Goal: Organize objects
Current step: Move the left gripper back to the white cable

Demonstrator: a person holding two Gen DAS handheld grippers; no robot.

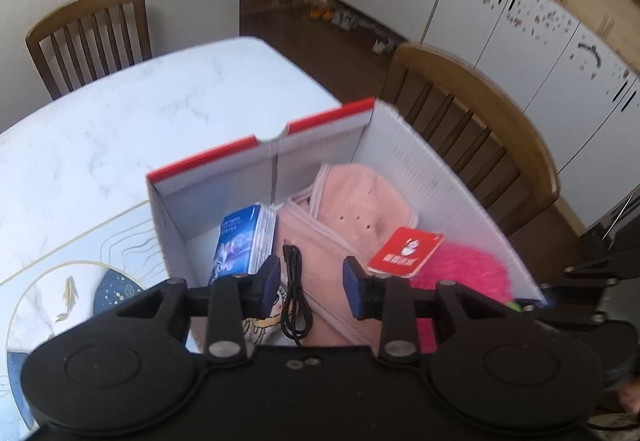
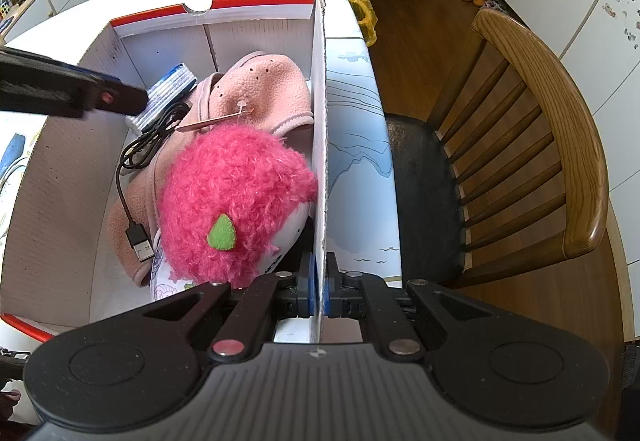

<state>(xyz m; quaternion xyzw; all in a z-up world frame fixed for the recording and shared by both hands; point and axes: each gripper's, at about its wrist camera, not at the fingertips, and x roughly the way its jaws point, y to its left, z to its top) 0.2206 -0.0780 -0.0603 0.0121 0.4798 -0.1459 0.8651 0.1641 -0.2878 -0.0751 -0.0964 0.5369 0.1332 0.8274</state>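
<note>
A white cardboard box (image 1: 256,145) with a red rim stands on the table. Inside lie a pale pink fleece cap (image 1: 352,201), a hot-pink fluffy toy (image 1: 464,269) with a red tag (image 1: 406,251), a blue tissue pack (image 1: 240,241) and a coiled black USB cable (image 1: 294,293). My left gripper (image 1: 312,283) hovers open over the cable, with nothing between its pads. In the right wrist view my right gripper (image 2: 319,289) is shut on the near end of the box's right wall (image 2: 320,101), beside the fluffy toy (image 2: 232,193). The left gripper (image 2: 72,93) reaches in from the left above the cable (image 2: 144,149).
The box sits on a white marble table (image 1: 120,129) with a printed placemat (image 1: 80,281) under its left side. One wooden chair (image 2: 560,145) stands close to the right of the box, another (image 1: 92,33) at the table's far end. White cabinets (image 1: 520,25) line the wall.
</note>
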